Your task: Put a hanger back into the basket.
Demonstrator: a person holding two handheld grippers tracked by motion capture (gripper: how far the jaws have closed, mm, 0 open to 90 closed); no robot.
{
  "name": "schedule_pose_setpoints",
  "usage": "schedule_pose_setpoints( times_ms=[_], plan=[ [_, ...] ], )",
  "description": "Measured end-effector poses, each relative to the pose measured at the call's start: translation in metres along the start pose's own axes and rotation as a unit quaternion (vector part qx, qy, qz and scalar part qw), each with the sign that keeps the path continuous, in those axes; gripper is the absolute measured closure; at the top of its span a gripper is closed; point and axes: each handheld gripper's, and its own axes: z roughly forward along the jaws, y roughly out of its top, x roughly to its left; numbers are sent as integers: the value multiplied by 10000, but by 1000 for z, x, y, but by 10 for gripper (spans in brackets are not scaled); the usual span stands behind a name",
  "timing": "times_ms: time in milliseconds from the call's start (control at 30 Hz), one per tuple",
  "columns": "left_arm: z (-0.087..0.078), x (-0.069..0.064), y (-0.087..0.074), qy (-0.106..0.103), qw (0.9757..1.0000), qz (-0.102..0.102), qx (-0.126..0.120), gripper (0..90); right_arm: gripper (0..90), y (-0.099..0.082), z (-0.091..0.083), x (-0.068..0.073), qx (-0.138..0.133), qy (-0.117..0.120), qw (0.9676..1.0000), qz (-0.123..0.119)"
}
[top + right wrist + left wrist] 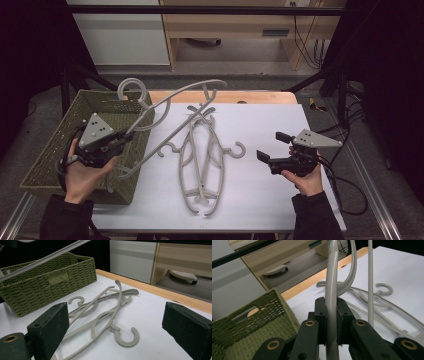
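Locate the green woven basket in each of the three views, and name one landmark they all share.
High view: the green woven basket sits at the table's left edge, under the left tongs.
Left gripper view: bottom left corner.
Right gripper view: upper left.
Shared landmark: the grey hangers lying on the white tabletop.
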Motion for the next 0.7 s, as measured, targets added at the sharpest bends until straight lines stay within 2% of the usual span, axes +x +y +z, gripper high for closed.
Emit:
schedule_pose_setpoints(
  times_ms=[33, 67, 100, 133, 167, 267, 300, 333, 367, 400, 433, 567, 667, 700],
  plan=[
    [0, 0, 0, 0, 10000, 0, 0, 815, 73, 0, 0, 0, 0, 0, 10000, 0],
    [0, 10, 2, 56, 10000, -71, 24, 815, 73, 0, 0, 0, 6, -7, 10000, -13],
    [0, 10, 2, 56, 10000, -71, 24, 815, 73, 0, 0, 0, 6, -7, 10000, -13],
    [0, 18, 3, 95, 9998, -151, 15, 815, 73, 0, -1, -1, 6, -23, 10000, -18],
    [0, 18, 3, 95, 9998, -151, 15, 815, 73, 0, -1, -1, 6, -23, 10000, -18],
    [-1, 37, 3, 222, 9995, -207, 15, 814, 73, -1, 0, -1, 2, -69, 10000, 4],
    [-1, 37, 3, 222, 9995, -207, 15, 814, 73, -1, 0, -1, 2, -69, 10000, 4],
    [-2, 46, 3, 320, 9991, -268, 106, 814, 73, -1, 1, -1, 8, -60, 10000, -17],
    [-2, 46, 3, 320, 9991, -268, 106, 814, 73, -1, 1, -1, 8, -60, 10000, -17],
    [-3, 57, 1, 441, 9986, -236, 182, 814, 73, -1, 1, -1, 16, -66, 10000, -18],
    [-3, 57, 1, 441, 9986, -236, 182, 814, 73, -1, 1, -1, 16, -66, 10000, -18],
    [-3, 77, -7, 606, 9975, -293, 231, 813, 72, -1, 0, -1, 11, -80, 10000, -15],
    [-3, 96, -21, 751, 9961, -379, 281, 813, 73, -1, 1, -1, 32, -91, 9999, -49],
    [-3, 96, -21, 751, 9961, -379, 281, 812, 73, -1, 1, -1, 32, -91, 9999, -49]
  ],
)
